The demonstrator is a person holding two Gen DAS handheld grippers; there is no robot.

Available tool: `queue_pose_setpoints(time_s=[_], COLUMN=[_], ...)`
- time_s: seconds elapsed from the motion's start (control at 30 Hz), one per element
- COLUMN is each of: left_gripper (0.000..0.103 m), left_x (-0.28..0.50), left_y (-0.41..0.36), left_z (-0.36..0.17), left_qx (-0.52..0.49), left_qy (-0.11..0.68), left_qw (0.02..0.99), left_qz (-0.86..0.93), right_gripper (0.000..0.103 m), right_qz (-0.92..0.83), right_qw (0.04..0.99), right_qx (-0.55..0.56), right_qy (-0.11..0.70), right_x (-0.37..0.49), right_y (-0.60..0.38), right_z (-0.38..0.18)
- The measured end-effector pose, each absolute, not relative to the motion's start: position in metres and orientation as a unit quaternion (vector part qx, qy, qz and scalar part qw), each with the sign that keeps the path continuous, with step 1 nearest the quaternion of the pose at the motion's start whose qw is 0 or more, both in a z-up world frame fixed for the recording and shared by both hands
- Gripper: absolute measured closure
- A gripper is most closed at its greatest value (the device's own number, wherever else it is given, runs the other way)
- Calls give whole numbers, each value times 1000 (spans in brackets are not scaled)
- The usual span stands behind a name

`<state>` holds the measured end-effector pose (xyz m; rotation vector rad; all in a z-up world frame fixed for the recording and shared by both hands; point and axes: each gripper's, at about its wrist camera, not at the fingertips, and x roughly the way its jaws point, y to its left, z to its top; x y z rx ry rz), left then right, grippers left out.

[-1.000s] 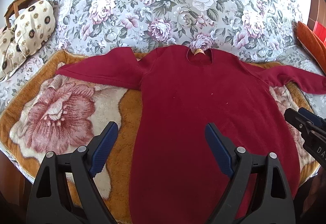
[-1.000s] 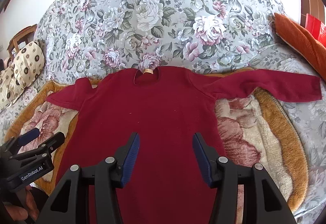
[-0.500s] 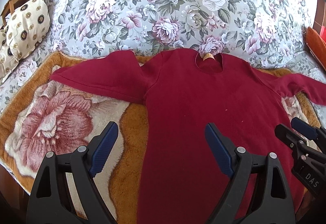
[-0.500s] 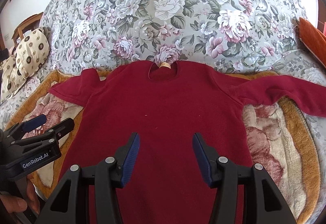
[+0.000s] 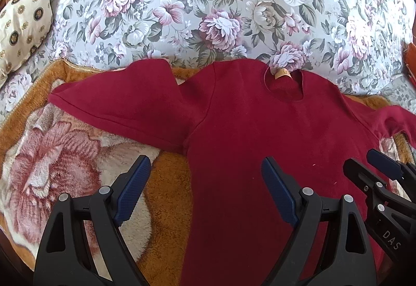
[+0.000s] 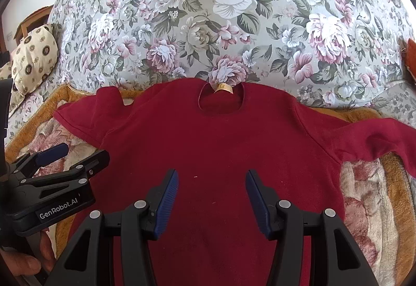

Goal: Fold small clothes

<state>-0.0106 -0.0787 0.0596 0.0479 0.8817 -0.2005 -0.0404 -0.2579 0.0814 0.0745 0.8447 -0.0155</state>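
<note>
A dark red long-sleeved sweater [image 5: 247, 135] [image 6: 221, 143] lies flat on a fleece blanket, collar away from me, with a tan label in the neck opening [image 6: 223, 88]. Its left sleeve [image 5: 122, 101] spreads out to the left; its right sleeve [image 6: 377, 140] runs off to the right. My left gripper [image 5: 205, 176] hovers open over the sweater's left side edge with nothing between its blue pads. My right gripper [image 6: 212, 189] hovers open above the chest, empty. Each gripper shows in the other's view: the right one [image 5: 374, 166] at the right, the left one [image 6: 78, 153] at the left.
The orange and cream flowered fleece blanket [image 5: 65, 156] lies on a grey floral bedspread [image 6: 234, 13]. A cream patterned cushion [image 5: 20, 23] sits at the far left, an orange item [image 6: 412, 54] at the far right. A hand [image 6: 23, 265] holds the left gripper.
Both grippers have moved forward and a little lower toward the collar end of the sweater, which now looks larger and nearer. Both stay open. The sweater has not moved.
</note>
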Motion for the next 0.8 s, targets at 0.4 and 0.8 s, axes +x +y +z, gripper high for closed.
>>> queue_pose_setpoints(time_s=[0.4,0.8], left_gripper=[16,16], left_x=[5,10], left_y=[-60,-52], left_z=[51,53], left_qx=[-2,-7], left_qy=[437,431], left_qw=[896,900], left_qz=[-77,-67], right_gripper=[51,51], right_qz=[0,9], right_qw=[901,897], right_qx=[51,53], right_qy=[430,440], right_x=[-3,11], right_y=[-248,-237], right_z=[63,57])
